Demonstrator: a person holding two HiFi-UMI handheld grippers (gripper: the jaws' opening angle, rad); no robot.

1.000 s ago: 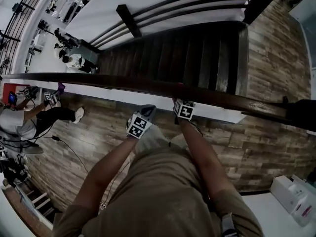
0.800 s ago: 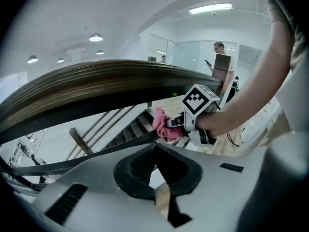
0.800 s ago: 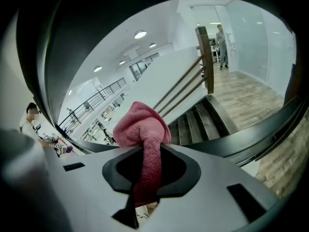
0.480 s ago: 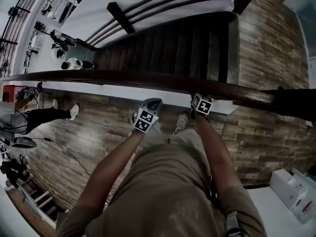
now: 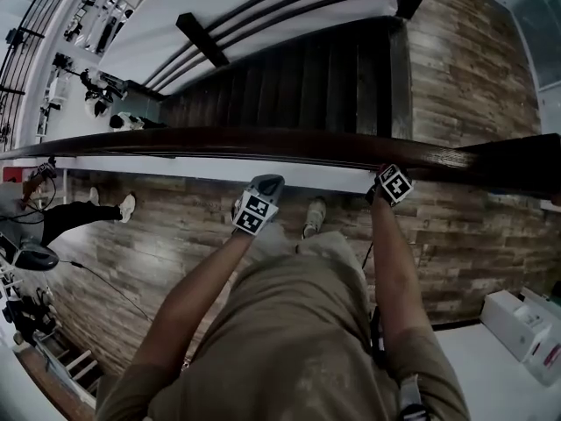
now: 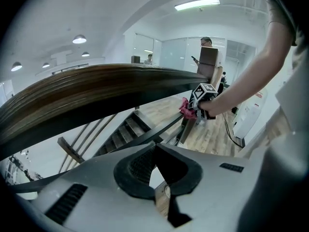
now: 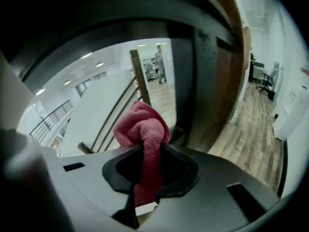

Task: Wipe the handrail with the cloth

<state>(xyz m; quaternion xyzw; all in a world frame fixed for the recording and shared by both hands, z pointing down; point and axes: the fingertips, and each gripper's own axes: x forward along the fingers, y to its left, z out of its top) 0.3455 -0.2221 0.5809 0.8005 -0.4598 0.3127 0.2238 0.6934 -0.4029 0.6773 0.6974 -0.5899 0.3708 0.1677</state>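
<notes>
Floor (image 5: 465,226): wood plank, running under the person and on past the rail at the right side of the head view.

Staircase (image 5: 307,77): dark treads dropping away beyond the rail, with white walls either side.

Handrail (image 5: 263,140): dark wood, spanning the whole head view from left to right above a white ledge. It arches overhead in the left gripper view (image 6: 96,88) and shows brown in the right gripper view (image 7: 227,57).

Person: torso fills the lower middle of the head view, with both bare forearms reaching forward to the rail.

Left hand-held gripper (image 5: 267,184): on the near side of the handrail, towards the middle of its length, tip just beside the white ledge. Its own view (image 6: 155,151) shows the jaws clenched together with nothing between them. Contact with the rail cannot be made out.

Right hand-held gripper (image 5: 381,181): well apart from the left one, further right along the handrail and at its near edge. In its own view (image 7: 145,151) the jaws are clamped on the cloth.

Cloth (image 7: 143,129): red, bunched. A strip runs down between the right jaws and the bulk bulges out ahead of the tips, close to the handrail's dark underside. It probably touches the rail, though the angle is poor. It also shows in the left gripper view (image 6: 187,108), just under the rail.
</notes>
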